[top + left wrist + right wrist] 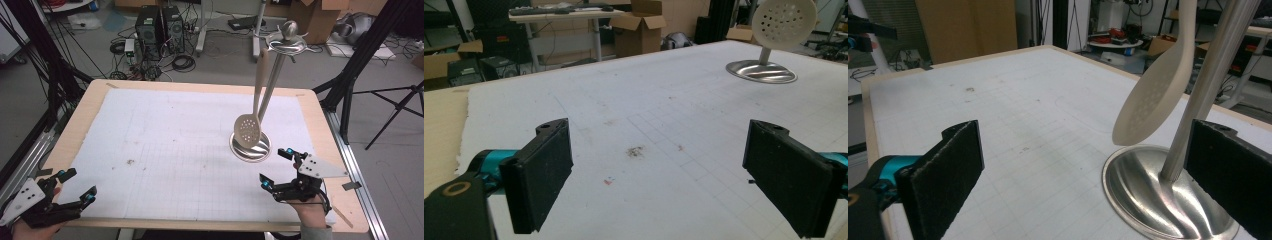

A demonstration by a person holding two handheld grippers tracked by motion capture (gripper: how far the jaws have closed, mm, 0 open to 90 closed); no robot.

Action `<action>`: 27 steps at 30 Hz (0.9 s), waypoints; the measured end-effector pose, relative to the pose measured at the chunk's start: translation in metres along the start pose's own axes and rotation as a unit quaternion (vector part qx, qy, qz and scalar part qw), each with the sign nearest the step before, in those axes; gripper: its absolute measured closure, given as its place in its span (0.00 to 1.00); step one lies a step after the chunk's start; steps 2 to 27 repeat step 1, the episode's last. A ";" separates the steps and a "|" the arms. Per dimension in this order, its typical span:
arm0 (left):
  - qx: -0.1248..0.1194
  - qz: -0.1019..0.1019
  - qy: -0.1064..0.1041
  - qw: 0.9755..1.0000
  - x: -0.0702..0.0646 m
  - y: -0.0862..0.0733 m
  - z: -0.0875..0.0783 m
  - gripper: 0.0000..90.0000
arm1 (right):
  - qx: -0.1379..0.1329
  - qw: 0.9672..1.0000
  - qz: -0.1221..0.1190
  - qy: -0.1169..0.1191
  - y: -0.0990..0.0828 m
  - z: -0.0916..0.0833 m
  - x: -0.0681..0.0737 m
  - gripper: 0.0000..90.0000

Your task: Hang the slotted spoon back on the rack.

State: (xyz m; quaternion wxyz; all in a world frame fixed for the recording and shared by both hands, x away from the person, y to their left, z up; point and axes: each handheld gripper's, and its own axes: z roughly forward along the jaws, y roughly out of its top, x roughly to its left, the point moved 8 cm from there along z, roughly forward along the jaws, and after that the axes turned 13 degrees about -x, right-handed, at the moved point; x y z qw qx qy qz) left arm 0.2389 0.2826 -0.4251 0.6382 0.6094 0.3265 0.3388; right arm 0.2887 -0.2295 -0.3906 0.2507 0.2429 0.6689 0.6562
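Toward the right edge of the bench, your cream perforated plastic spoon hangs from a polished steel rack with a round dished base, its top hooks cut off in both gripper views. Your left tongs rest spread and empty at the near left corner, your right tongs spread near the base, touching nothing. A gridded white mat covers the wood.

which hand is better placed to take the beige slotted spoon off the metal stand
Right, probably. The right gripper sits open just beside the metal stand's round base, where the beige slotted spoon hangs. The left gripper, also open, is at the table's far left corner, well away.
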 end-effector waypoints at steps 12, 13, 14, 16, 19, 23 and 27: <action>0.002 0.001 -0.002 1.000 -0.001 -0.001 0.001 0.14 | 0.001 1.000 0.003 -0.001 0.000 -0.001 0.001 0.02; 0.002 0.001 -0.002 1.000 -0.001 -0.001 0.001 0.14 | 0.001 1.000 0.003 -0.001 0.000 -0.001 0.001 0.02; 0.002 0.001 -0.002 1.000 -0.001 -0.001 0.001 0.14 | 0.001 1.000 0.003 -0.001 0.000 -0.001 0.001 0.02; 0.002 0.001 -0.002 1.000 -0.001 -0.001 0.001 0.14 | 0.001 1.000 0.003 -0.001 0.000 -0.001 0.001 0.02; 0.002 0.001 -0.002 1.000 -0.001 -0.001 0.001 0.14 | 0.001 1.000 0.003 -0.001 0.000 -0.001 0.001 0.02; 0.002 0.001 -0.002 1.000 -0.001 -0.001 0.001 0.14 | 0.001 1.000 0.003 -0.001 0.000 -0.001 0.001 0.02; 0.002 0.001 -0.002 1.000 -0.001 -0.001 0.001 0.14 | 0.001 1.000 0.003 -0.001 0.000 -0.001 0.001 0.02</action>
